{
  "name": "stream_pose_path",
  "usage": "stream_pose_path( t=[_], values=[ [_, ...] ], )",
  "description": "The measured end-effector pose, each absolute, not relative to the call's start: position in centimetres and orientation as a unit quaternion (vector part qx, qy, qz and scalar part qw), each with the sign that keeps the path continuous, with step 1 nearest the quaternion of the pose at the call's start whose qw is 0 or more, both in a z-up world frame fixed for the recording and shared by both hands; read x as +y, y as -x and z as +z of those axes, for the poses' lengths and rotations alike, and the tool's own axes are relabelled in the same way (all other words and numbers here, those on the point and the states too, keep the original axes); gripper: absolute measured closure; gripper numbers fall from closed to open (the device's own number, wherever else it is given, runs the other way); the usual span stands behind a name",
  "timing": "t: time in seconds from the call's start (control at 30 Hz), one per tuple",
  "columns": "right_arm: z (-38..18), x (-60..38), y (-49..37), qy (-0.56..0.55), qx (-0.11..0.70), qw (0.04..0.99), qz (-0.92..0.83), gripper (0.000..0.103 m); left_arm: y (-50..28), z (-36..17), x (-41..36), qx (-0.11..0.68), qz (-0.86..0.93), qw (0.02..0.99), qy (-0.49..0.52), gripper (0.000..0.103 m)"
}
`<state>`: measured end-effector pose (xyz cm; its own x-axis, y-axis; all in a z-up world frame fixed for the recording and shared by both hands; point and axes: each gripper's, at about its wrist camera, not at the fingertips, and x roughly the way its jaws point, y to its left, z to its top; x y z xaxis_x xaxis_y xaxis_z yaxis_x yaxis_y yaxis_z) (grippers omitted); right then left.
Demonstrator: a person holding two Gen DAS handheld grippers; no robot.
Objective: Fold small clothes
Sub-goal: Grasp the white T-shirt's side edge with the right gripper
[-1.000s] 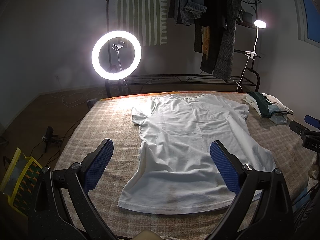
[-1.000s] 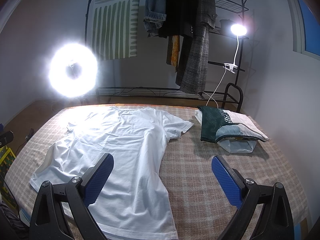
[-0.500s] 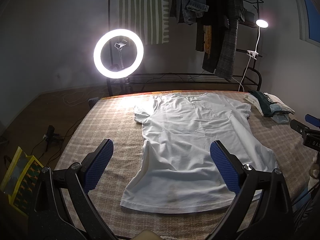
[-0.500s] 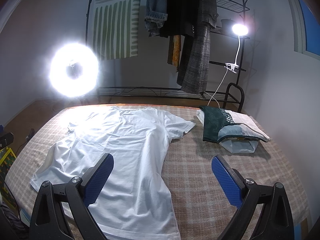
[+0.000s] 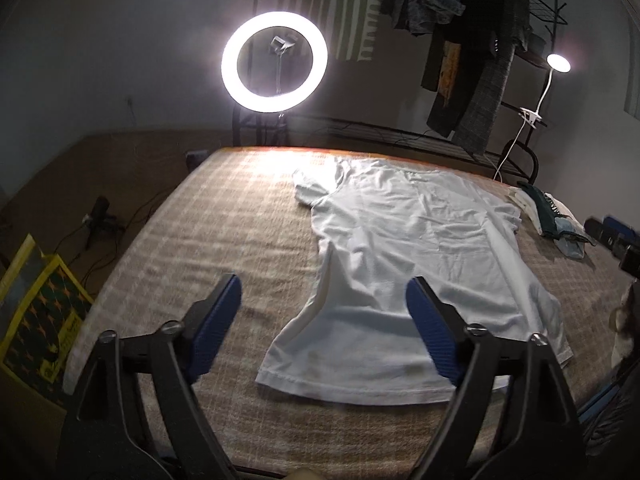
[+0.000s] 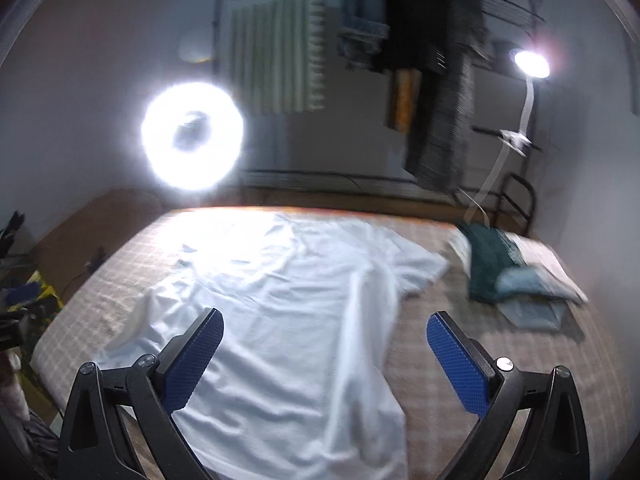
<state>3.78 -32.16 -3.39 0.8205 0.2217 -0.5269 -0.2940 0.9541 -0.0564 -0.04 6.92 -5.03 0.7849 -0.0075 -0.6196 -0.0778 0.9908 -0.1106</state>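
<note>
White T-shirt [image 5: 416, 264] lies flat on the checked tabletop [image 5: 224, 232]; folded clothes [image 6: 516, 272] far right; both grippers' fingers [image 5: 216, 320] [image 6: 192, 356] wide, empty.

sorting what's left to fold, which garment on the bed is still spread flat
The white t-shirt, lying open across the middle; the dark green piece sits in the folded pile at the far right corner.

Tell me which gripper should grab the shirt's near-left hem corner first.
Left, probably: the left gripper has that corner of the white T-shirt between its open jaws; the right gripper faces the shirt's right side.
</note>
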Motion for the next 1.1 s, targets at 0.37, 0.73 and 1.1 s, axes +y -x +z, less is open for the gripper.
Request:
stream_pose_path(
  t=[0.37, 0.73, 1.1],
  values=[
    [-0.7, -21.9, -12.1, 0.093, 0.303, 0.909, 0.271, 0.002, -1.3, -12.4, 10.0, 0.435, 0.019, 0.888, 0.147, 0.045],
    [-3.0, -11.4, -24.3, 0.061, 0.415, 0.848, 0.324, 0.033, -3.0, -16.4, 12.0, 0.479, 0.044, 0.858, 0.181, 0.045],
    [-10.5, 1.5, -33.4, 0.115, 0.480, 0.808, 0.321, 0.039, -3.9, -17.6, 12.4, 0.469, 0.049, 0.864, 0.174, 0.082]
  ],
)
